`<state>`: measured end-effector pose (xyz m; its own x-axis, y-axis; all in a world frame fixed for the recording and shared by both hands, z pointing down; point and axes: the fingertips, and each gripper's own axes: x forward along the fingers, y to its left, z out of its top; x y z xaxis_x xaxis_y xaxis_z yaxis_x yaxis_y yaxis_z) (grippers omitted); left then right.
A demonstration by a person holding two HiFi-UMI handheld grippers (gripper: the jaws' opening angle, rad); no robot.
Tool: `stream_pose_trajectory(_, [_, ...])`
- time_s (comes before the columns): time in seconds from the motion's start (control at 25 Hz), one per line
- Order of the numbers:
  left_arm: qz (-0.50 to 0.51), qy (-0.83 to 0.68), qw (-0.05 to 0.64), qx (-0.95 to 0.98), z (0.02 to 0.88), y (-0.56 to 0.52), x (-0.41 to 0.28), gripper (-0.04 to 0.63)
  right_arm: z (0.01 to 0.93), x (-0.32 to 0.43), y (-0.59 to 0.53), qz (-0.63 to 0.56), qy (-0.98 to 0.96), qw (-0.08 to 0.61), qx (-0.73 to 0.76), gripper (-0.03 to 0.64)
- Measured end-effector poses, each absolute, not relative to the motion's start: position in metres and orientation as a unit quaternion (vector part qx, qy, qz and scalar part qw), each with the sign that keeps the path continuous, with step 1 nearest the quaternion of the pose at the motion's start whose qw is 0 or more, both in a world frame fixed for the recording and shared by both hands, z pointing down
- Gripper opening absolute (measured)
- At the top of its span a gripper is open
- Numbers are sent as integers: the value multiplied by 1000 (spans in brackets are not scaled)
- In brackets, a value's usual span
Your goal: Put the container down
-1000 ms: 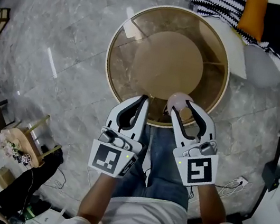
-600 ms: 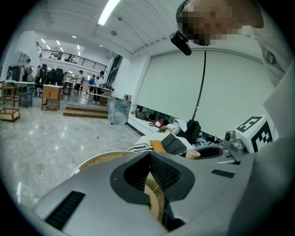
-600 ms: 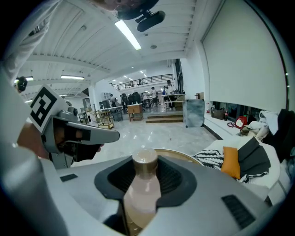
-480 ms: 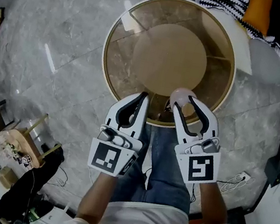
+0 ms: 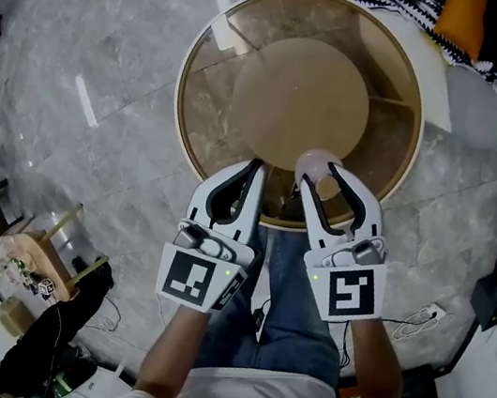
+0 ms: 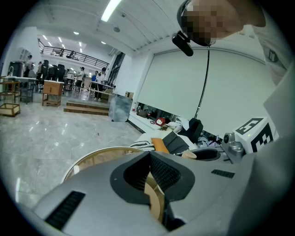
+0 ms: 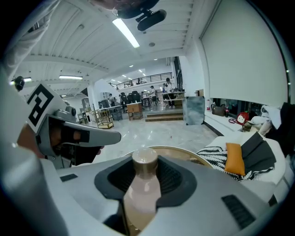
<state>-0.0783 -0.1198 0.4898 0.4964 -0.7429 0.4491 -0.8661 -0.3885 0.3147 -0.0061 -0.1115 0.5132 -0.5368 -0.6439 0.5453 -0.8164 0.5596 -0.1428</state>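
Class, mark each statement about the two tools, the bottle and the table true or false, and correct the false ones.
1. The right tool grips a pale pink bottle. True.
2. The left tool holds a second bottle. False: its jaws are together with nothing between them.
3. The table is square. False: it is round, with a gold rim.
4. An orange cushion lies beyond the table. True.
5. The bottle lies on its side on the floor. False: it is upright, held in the right tool at the table's near edge.
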Motion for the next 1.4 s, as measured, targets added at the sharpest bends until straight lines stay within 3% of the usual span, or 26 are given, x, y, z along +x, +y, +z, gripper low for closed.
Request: stream_pose_trajectory(1.4, [133, -503, 295, 801, 573, -158, -86, 18, 602, -18, -155, 201, -851, 241, 420, 143])
